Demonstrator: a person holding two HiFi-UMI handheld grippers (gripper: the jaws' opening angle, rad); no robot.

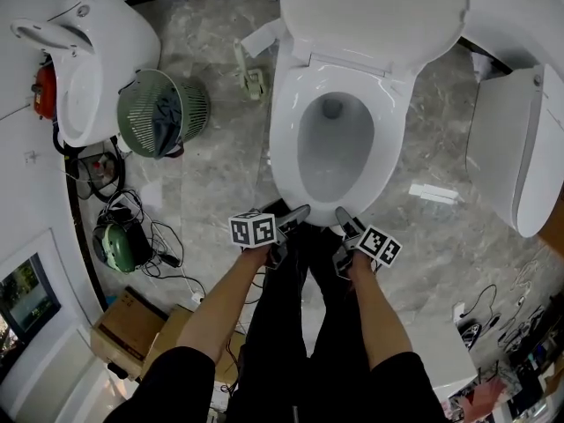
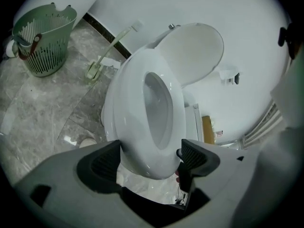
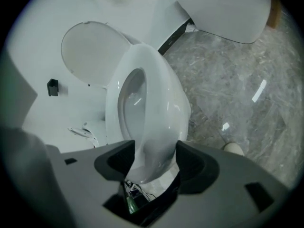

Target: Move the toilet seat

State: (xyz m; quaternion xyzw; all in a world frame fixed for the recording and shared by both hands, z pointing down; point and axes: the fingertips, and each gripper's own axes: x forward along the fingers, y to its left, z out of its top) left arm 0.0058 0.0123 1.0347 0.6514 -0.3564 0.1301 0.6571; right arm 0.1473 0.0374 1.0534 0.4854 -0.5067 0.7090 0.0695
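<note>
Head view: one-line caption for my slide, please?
Left tool and right tool sit at the front rim of the glossy white ceramic toilet, its matte white oval lid raised.

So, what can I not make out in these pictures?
- Right gripper view: whether the right claw presses the toilet seat or only straddles it; the white rim fills the gap.
- Head view: the seat's front edge, covered by the left claw and right claw.
- Head view: what lies in the green basket; dark and too small.
- Head view: the white fixture at right, cut by the picture's edge.
</note>
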